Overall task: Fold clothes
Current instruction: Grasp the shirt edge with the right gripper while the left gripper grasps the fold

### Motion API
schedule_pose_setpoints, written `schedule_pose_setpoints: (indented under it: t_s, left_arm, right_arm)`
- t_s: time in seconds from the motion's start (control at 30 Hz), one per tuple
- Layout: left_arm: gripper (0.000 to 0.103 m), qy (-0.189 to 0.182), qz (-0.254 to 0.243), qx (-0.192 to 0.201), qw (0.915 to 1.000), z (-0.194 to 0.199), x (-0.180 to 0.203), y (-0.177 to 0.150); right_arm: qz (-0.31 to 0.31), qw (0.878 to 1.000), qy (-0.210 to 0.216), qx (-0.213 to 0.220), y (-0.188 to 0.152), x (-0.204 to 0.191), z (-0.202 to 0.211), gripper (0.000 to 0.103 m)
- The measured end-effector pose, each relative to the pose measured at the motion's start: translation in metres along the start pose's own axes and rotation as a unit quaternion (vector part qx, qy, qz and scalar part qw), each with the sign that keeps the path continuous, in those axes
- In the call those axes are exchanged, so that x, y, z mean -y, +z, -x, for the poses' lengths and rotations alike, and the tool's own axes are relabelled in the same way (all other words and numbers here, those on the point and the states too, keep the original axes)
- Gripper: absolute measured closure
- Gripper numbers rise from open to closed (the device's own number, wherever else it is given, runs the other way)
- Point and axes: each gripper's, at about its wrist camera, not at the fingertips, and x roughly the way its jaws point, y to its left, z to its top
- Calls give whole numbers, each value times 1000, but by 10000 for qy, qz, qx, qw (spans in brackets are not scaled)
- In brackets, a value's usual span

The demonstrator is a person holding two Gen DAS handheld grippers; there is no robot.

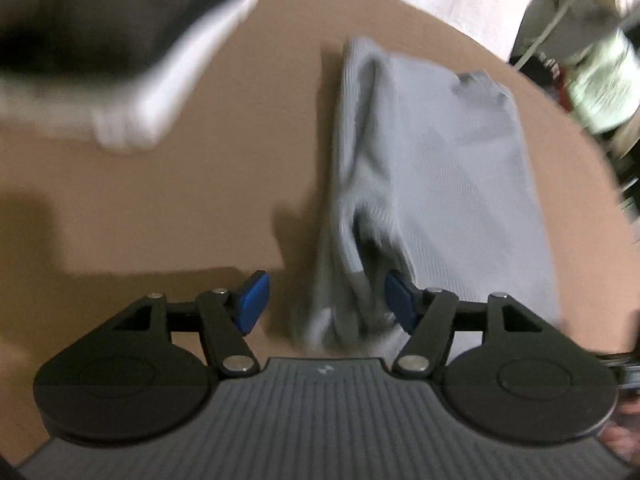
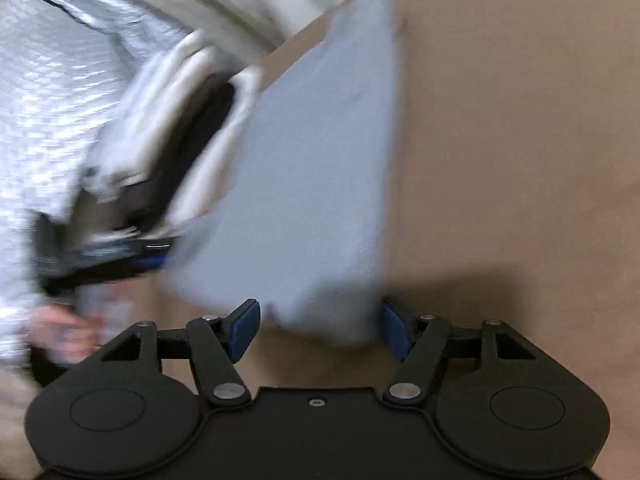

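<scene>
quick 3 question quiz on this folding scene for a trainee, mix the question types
1. True or false: both claws are shut on the grey garment.
2. Multiple choice: the garment lies on a) a brown table b) a white sheet c) a green mat.
3. Short answer: in the left wrist view, what lies on the table to the left of the garment?

Key
1. False. The left claw and the right claw both stand open, and the garment's near edge lies between their blue pads.
2. a
3. A folded pile of white and dark clothes, too blurred to count.
</scene>
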Motion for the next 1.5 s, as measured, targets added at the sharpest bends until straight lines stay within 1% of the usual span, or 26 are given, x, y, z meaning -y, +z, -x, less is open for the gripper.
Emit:
schedule_pose_setpoints:
  t_s: [0.07,0.13,0.17,0.2,0.33,0.43,0.5,0.53,0.57,0.6,0.63,0.7,0.83,0.9,0.93,0.97,1.0,1.07,1.13,1.23,1.27,1.3,1.33,1.4,1.43,1.5]
  left_arm:
    - [38,-474,683,-213,9963,-2,-26,-11]
    - [37,-648,1005,-126,9927,5,-36,-7]
    - [35,-628,1027,-46,9927,8,-37,-6]
    - [33,-565,940,-29,9940,6,-31,-7]
    - [32,-290,534,-6,9982,-4,-6,-10]
    - [32,-83,229,12,9997,-12,13,-12]
    - [32,55,25,24,10000,-17,26,-14]
    - [32,124,-77,29,9999,-19,32,-15]
    - [32,113,-217,116,9996,-17,38,-16]
    - [32,90,-363,216,9991,-14,45,-17]
    - [32,66,-509,316,9982,-11,51,-19]
    - [32,-4,-673,443,9967,-7,56,-22]
    - [31,34,-1067,348,9937,-8,61,-31]
    - [14,-504,-737,-94,9960,-17,49,-26]
    - [14,-781,-293,-392,9957,-24,36,-27]
    - [14,-1080,360,-665,9913,-34,20,-29]
    - [14,-1375,1037,-929,9807,-45,4,-31]
    - [14,-1655,1819,-937,9647,-57,-13,-32]
    - [14,-1774,2239,-671,9560,-60,-18,-30]
    - [13,-1664,2365,-265,9569,-67,-12,-23]
    - [15,-1631,2356,-165,9579,-69,-10,-22]
    - [22,-1598,2341,-72,9590,-70,-9,-22]
    - [30,-1469,2158,-10,9653,-66,-6,-19]
    - [77,-1177,1736,105,9777,-58,0,-13]
    - [83,-1029,1523,162,9828,-54,3,-10]
    - [83,-732,1108,141,9910,-53,16,-9]
  right_arm:
    - [-98,9999,68,-6,1,-1,-7,33]
    - [-134,9999,14,32,3,-1,-7,33]
    - [-175,9998,-16,107,3,0,-5,33]
    - [-221,9996,-50,192,3,1,-3,34]
    - [-483,9973,-177,520,3,6,7,35]
    - [-620,9960,-185,619,2,11,8,36]
    - [-632,9954,-203,684,-4,17,13,45]
    - [-614,9953,-264,706,-4,17,12,47]
    - [-590,9951,-336,725,-3,16,11,53]
    - [-567,9948,-408,744,-2,15,10,69]
    - [-543,9944,-481,763,-2,14,9,79]
    - [-409,9940,-580,827,1,8,8,84]
    - [132,9925,-449,1126,14,-23,17,85]
    - [273,9913,-397,1222,23,-36,24,86]
    - [352,9907,-403,1250,28,-43,25,86]
    - [435,9900,-416,1273,34,-50,27,86]
    - [508,9896,-429,1275,38,-55,28,87]
    - [612,9888,-457,1282,44,-65,29,87]
    - [653,9885,-447,1288,46,-70,29,87]
    - [839,9870,-498,1275,46,-74,30,87]
    - [887,9864,-544,1276,45,-73,31,87]
    - [865,9866,-541,1274,43,-69,33,87]
    - [795,9870,-514,1302,41,-65,35,87]
    - [669,9874,-484,1347,35,-56,38,87]
    - [629,9877,-489,1349,32,-52,38,87]
    - [563,9888,-488,1290,26,-45,37,86]
